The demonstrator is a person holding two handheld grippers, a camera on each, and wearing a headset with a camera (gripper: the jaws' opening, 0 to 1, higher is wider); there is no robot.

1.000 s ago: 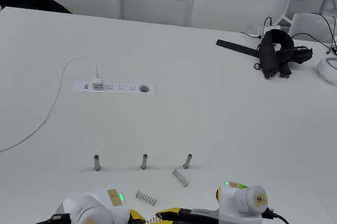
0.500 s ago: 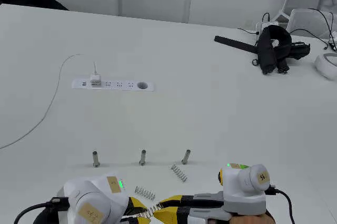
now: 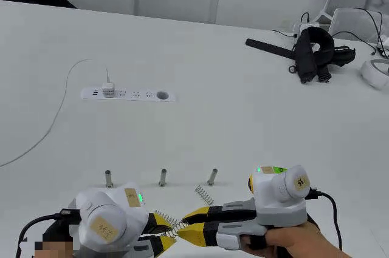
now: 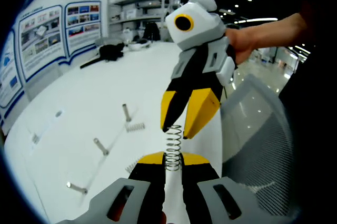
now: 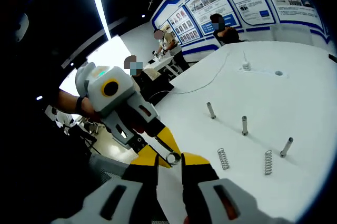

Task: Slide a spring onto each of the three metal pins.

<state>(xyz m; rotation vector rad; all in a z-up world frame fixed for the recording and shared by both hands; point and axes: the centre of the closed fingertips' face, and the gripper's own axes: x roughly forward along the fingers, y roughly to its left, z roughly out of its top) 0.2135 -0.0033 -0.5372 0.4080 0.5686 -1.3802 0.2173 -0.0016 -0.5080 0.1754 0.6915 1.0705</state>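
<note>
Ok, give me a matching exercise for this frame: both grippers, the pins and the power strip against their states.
Things:
1. left gripper
2. right gripper
3. metal pins
4. power strip

States:
A. all three upright and bare
B. shut on a spring
C. white plug in one end
D. open, jaws by that spring's free end

Pairs: 1-B; 2-D; 3-A; 4-C

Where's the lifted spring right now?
Left gripper view, centre: the spring stands clamped in the left tongs, its far end between the tips of the right tongs, on your side of the three pins.
</note>
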